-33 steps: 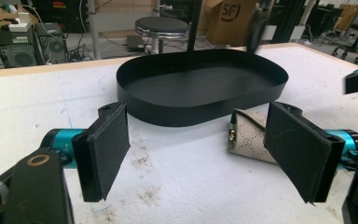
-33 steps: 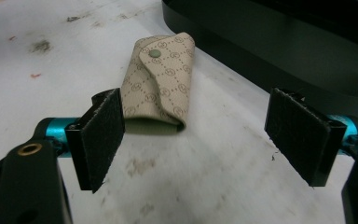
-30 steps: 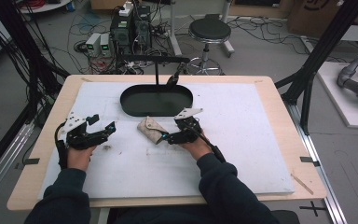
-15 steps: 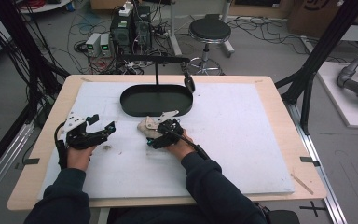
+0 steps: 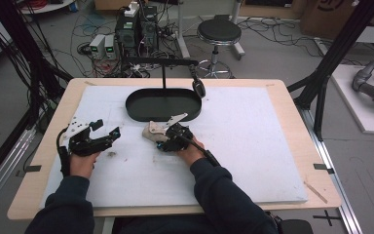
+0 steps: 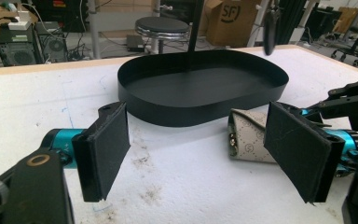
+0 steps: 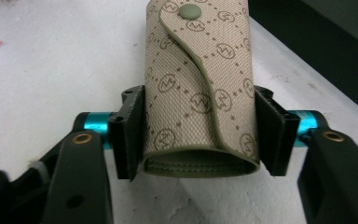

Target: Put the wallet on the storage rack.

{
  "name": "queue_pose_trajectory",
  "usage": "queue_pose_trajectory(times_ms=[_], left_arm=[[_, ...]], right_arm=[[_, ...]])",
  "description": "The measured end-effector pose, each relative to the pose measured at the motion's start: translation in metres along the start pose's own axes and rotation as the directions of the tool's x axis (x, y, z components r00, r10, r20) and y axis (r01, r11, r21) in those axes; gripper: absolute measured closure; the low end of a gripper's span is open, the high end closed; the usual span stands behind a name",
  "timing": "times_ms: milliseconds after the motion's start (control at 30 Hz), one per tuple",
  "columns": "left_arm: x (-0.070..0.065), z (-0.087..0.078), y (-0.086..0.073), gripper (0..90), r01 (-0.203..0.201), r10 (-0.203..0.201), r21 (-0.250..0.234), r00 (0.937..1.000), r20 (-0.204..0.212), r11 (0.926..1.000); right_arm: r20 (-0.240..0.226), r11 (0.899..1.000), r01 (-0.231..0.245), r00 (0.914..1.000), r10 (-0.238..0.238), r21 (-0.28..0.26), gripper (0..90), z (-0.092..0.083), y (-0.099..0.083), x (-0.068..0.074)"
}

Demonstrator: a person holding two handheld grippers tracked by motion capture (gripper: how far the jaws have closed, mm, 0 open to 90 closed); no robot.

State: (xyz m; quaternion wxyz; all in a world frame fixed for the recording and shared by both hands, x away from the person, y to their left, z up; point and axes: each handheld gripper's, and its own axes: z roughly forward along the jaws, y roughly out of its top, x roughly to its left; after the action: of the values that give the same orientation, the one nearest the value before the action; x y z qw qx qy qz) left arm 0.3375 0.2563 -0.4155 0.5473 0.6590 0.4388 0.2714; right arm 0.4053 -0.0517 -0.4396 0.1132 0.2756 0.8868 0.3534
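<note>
The pouch (image 7: pixel 200 88), beige with a printed pattern, sits clamped between the jaws of the right gripper (image 7: pixel 200 135). The right gripper view shows its snap flap and open end; from above it is a pale lump just short of the tray (image 5: pixel 136 105). The left gripper (image 5: pixel 104 132) rests on the mat (image 5: pixel 253 146), jaws spread wide on nothing, the pouch ahead to its right. Bare mat lies beyond the right forearm.
</note>
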Motion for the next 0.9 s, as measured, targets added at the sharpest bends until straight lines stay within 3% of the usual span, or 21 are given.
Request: queue_pose_trajectory(times_ms=[400, 667, 900], left_arm=[[0.001, 0.0, 0.0, 22.4, 0.005, -0.005, 0.002, 1.0, 0.001, 1.0], [0.0, 0.001, 0.0, 22.4, 0.005, -0.005, 0.001, 1.0, -0.002, 1.0], [0.001, 0.001, 0.0, 22.3, 0.001, -0.001, 0.004, 1.0, 0.0, 1.0]], right_arm=[[-0.013, 1.0, -0.016, 0.9998, 0.015, -0.014, 52.0, -0.014, -0.004, -0.008], [0.002, 0.995, -0.028, 0.9996, 0.028, -0.092, 53.3, -0.032, -0.005, -0.018], [0.013, 0.978, -0.09, 0.9955, 0.094, -0.189, 54.5, -0.042, -0.002, -0.032]])
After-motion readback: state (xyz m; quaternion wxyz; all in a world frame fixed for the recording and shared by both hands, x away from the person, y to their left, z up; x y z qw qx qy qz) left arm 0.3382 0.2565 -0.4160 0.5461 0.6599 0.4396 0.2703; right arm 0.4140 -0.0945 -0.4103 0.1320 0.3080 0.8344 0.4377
